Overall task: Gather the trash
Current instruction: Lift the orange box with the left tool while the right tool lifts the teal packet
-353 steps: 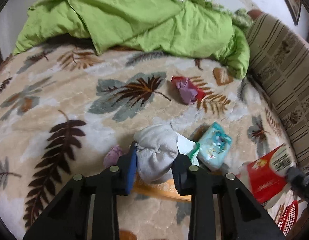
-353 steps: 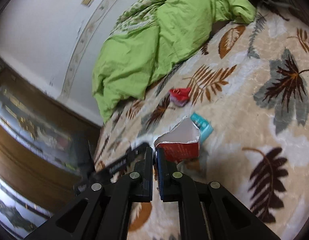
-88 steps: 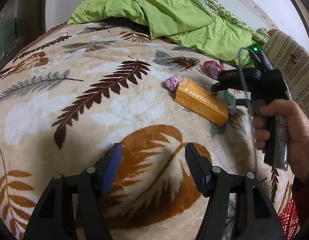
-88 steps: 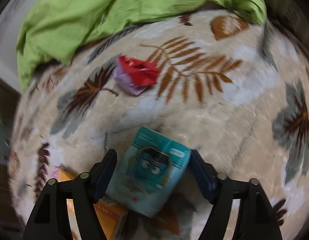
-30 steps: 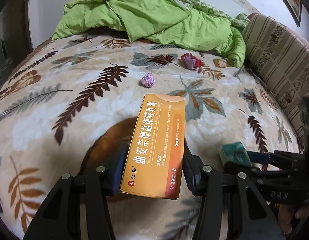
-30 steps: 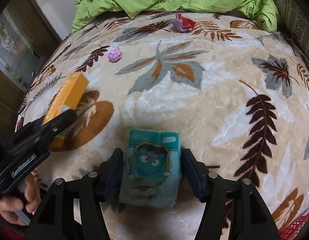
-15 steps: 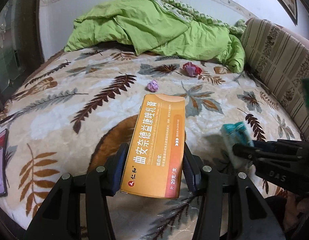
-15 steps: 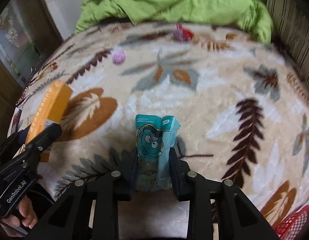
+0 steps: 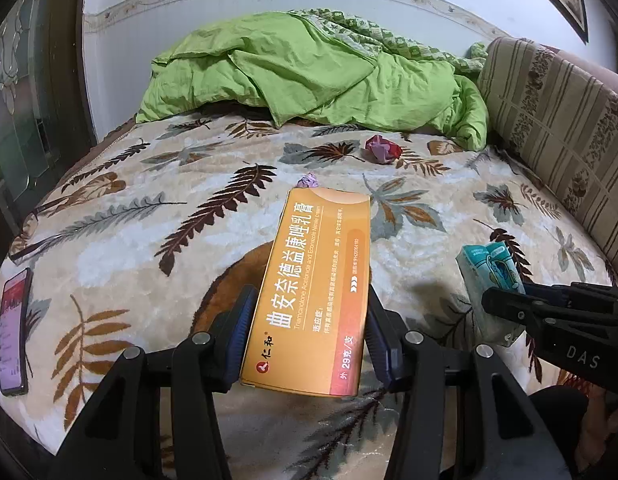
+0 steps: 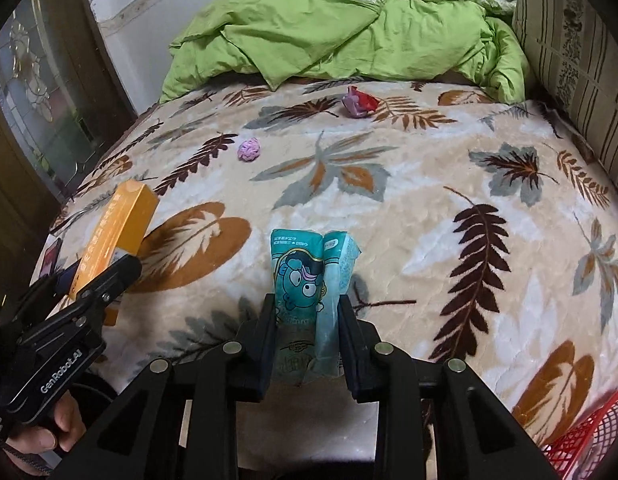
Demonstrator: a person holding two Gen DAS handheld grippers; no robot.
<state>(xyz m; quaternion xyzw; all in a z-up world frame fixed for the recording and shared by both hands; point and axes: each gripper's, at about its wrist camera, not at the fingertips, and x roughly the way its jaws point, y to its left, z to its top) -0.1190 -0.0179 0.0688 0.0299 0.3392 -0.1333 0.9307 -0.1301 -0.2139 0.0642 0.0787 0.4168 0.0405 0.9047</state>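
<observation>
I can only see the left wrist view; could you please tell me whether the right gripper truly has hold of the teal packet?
Observer: Yes. In the right wrist view the right gripper has just been closing its jaws, and both pads now press the teal packet, which is creased between them.
Operator: Thank you. Is there anywhere nearby to drop it?
Observer: A red mesh basket shows at that view's bottom right corner, past the bed's near edge.
Operator: And the purple wad mostly hidden behind my orange box?
Observer: It lies loose on the leaf-patterned blanket, well apart from the box.
</observation>
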